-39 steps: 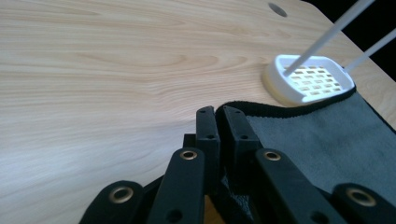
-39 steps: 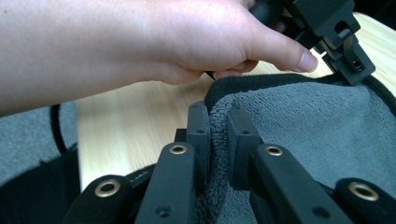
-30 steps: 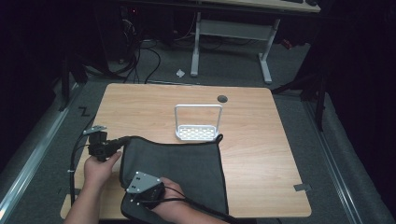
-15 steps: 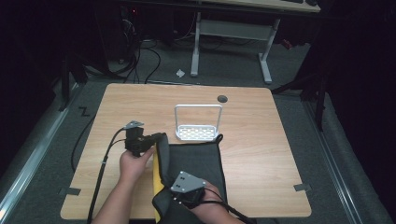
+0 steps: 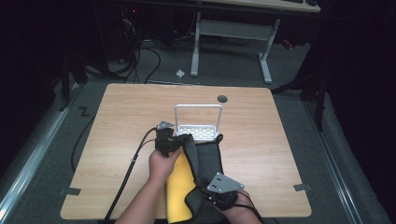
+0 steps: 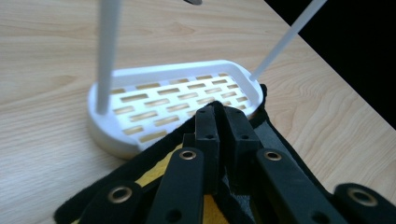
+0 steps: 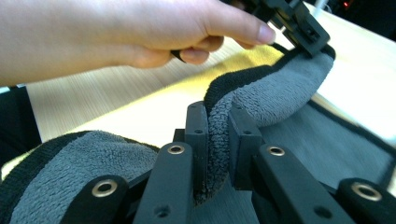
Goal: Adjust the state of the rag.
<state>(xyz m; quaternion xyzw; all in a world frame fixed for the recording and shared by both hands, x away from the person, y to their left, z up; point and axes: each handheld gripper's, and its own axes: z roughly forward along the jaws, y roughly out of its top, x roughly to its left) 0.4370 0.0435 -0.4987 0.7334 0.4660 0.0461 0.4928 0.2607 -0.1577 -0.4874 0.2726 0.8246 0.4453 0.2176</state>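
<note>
High view: rack (image 5: 198, 133) apparently touches cloth (image 5: 205, 158).

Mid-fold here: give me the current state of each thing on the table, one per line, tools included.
Towel: partly folded over, yellow underside showing, its edge lifted by both tools.
Left tool: shut on the towel's edge, beside the rack.
Right tool: shut on the towel's grey edge.
White rack: upright on the table, its slotted base empty, towel corner touching it.
</note>
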